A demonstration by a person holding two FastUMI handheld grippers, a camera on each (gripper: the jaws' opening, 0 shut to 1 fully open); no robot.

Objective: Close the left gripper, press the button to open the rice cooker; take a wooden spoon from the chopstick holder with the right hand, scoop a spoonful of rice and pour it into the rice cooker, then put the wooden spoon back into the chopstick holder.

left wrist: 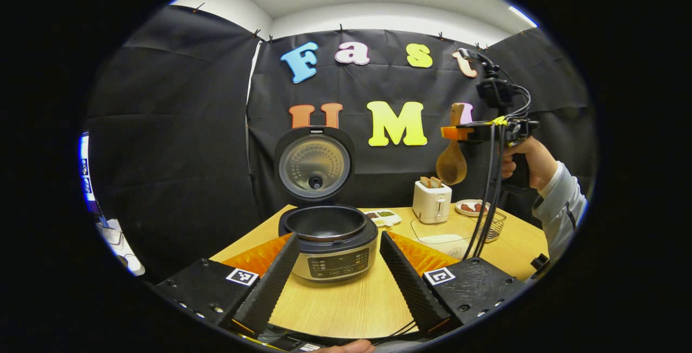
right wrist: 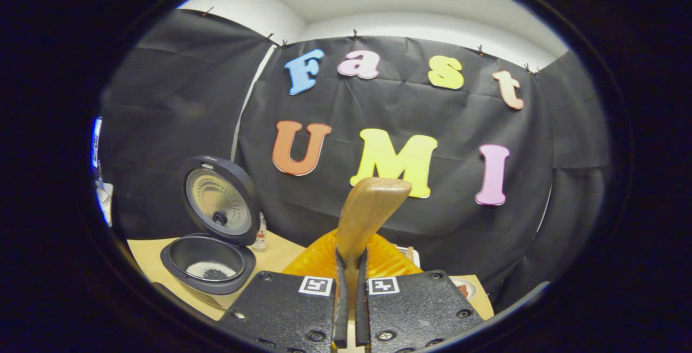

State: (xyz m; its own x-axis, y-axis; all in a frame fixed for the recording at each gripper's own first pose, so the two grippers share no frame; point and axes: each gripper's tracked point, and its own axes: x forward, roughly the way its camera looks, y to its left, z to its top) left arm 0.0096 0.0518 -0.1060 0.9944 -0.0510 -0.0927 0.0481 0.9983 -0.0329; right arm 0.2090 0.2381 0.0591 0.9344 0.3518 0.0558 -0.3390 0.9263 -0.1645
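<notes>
Rice cooker (left wrist: 330,245) sat on the wooden table (left wrist: 357,299) w/ its lid (left wrist: 314,165) up and tilted back; inner pot open to view. In the right gripper view the cooker (right wrist: 208,264) lay low at left, w/ a small patch of white rice at the bottom of the pot.

Left gripper (left wrist: 338,272) hung just in front of the cooker, fingers spread wide apart, nothing between them; cooker's control panel showed in the gap.

Right gripper (left wrist: 459,132) was held high at right by a hand (left wrist: 527,161) in a grey sleeve, well above the table. Its fingers were closed on the handle of the wooden spoon (left wrist: 453,161), bowl hanging down. In the right gripper view, the gripper (right wrist: 351,310) pinched the spoon (right wrist: 367,218) tight, handle end sticking up past the tips.

Below the spoon, far right on the table: a white toaster (left wrist: 431,201) w/ bread in it, a small plate (left wrist: 469,207), a wire basket (left wrist: 493,226). Just right of the cooker, a tray of grains (left wrist: 383,217). Near right, a clear container (left wrist: 440,234) w/ white rice. Chopstick holder – couldn't tell which item.
</notes>
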